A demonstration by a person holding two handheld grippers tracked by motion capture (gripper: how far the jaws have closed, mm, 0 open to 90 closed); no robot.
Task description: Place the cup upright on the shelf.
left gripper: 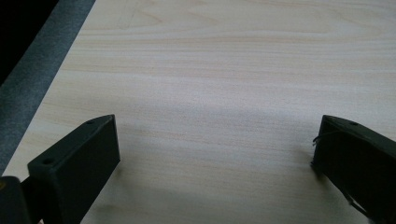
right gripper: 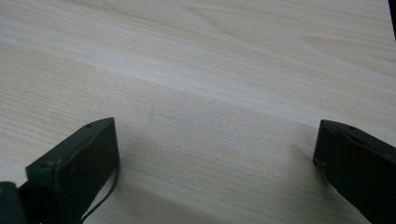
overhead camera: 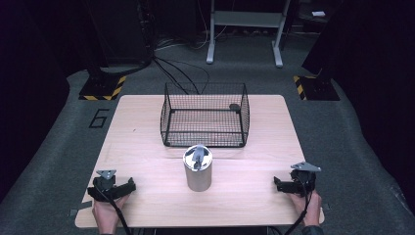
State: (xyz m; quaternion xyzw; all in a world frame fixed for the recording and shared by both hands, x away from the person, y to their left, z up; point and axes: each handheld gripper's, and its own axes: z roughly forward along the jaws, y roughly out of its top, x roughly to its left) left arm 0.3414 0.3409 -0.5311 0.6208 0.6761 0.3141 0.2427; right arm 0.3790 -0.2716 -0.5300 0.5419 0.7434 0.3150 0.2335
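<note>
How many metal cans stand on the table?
1. The metal can stands upright near the table's middle, in front of the wire basket. No others are visible.

High view: looking forward and down from above, taking in the whole table (overhead camera: 147,132). Both gripper views: riding low, facing close along bare tabletop, sharing its wood with the high view.

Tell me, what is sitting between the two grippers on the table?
A shiny metal can stands between the left gripper and the right gripper, with bare wooden table on both sides of it, seen in the high view.
</note>
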